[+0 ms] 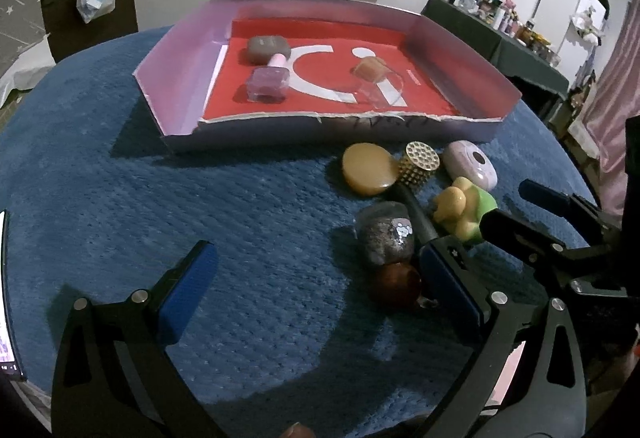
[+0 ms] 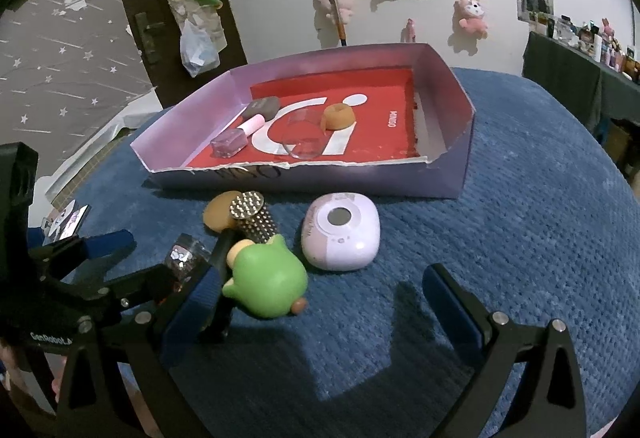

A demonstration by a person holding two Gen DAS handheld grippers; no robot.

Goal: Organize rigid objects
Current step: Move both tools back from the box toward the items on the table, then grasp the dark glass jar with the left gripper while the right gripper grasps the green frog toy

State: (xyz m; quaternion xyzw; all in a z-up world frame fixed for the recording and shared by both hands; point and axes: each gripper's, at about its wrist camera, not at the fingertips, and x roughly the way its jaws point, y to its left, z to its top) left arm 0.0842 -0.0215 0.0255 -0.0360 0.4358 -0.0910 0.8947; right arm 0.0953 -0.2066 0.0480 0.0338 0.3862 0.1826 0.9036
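On the blue cloth lie a tan disc [image 1: 368,168], a gold-headed mallet [image 1: 420,164], a lilac round device [image 2: 340,234], a green and yellow toy figure [image 2: 264,282], a glitter jar [image 1: 386,238] and a brown ball [image 1: 396,284]. My left gripper [image 1: 320,290] is open, and its right finger stands beside the ball and jar. My right gripper [image 2: 324,302] is open too; the toy lies between its fingers, close to the left one. Behind them the lilac-walled tray [image 1: 320,126] holds a grey block [image 1: 266,48], a nail polish bottle [image 1: 268,82] and a clear glass [image 1: 378,90] with a tan piece.
The blue cloth [image 1: 200,198] covers a rounded surface that drops away at its edges. Plush toys and a bag hang on the wall behind the tray. A dark shelf [image 1: 500,38] with several bottles stands at the far right. A phone [image 2: 74,222] lies at the left.
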